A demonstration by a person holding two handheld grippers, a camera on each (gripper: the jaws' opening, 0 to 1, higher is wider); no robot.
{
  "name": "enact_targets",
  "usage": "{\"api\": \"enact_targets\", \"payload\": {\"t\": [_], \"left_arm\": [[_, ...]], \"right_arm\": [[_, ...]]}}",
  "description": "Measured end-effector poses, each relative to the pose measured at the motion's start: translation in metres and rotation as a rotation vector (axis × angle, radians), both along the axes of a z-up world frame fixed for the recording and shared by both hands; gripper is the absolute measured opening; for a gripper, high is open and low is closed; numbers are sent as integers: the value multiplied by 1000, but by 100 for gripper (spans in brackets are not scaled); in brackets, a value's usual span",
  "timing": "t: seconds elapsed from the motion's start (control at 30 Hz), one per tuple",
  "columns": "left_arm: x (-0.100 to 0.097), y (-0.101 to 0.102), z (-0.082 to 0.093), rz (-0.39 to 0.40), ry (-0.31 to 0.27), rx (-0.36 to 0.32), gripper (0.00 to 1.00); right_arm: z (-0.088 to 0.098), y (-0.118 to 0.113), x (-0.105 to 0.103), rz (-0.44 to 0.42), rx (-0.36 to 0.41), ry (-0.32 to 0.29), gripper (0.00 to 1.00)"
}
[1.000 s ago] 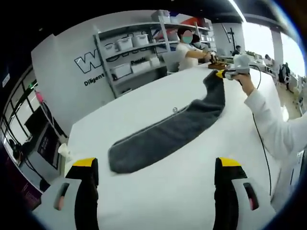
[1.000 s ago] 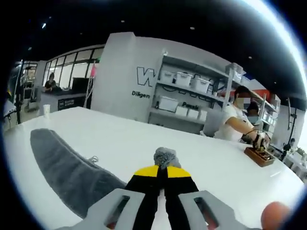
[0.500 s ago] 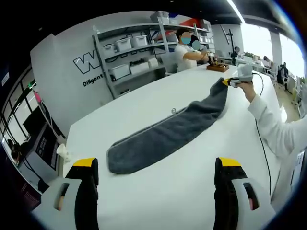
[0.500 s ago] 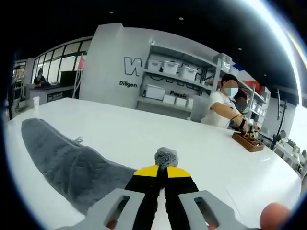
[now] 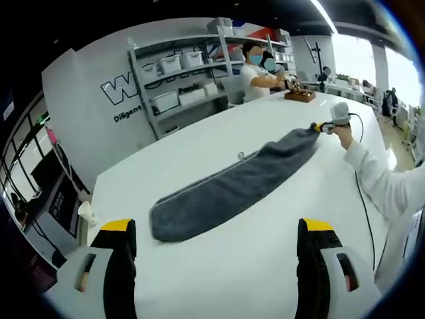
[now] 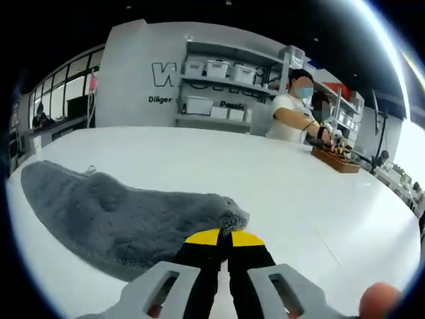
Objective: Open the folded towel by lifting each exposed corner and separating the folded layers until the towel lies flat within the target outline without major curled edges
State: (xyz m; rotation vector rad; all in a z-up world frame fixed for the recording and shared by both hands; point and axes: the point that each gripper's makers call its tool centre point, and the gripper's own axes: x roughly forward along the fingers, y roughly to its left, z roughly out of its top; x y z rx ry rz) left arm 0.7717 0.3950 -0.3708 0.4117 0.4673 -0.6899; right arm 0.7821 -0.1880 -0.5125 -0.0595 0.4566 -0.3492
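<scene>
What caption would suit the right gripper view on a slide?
Right gripper, jaws shut on a corner of the grey towel, which lies stretched along the white table.

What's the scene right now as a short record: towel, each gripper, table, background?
towel: grey towel, long strip lying on the table
right gripper: jaws shut on the towel's end, low at the table
left gripper: jaws wide apart, short of the towel's near end
table: white table
background: shelving with bins, person at the far edge
</scene>
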Motion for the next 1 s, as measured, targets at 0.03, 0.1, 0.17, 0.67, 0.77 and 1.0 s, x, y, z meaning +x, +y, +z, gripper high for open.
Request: {"api": "enact_targets", "payload": {"t": [0.03, 0.1, 0.17, 0.67, 0.77, 1.0], "left_arm": [[0, 1, 0, 1, -1, 0, 100], [0, 2, 1, 5, -4, 0, 100], [0, 3, 1, 6, -6, -3, 100], [2, 15, 8, 40, -21, -19, 99], [1, 16, 7, 43, -20, -22, 99], [-1, 12, 7, 13, -9, -35, 100]], "right_arm": [[-2, 0, -1, -5, 4, 7, 0], [-8, 0, -4, -15, 14, 24, 0], [-12, -1, -5, -20, 26, 37, 0], [-32, 3, -21, -53, 136, 61, 0], [-37, 4, -23, -44, 176, 67, 0], [-38, 0, -48, -75, 143, 113, 13]]}}
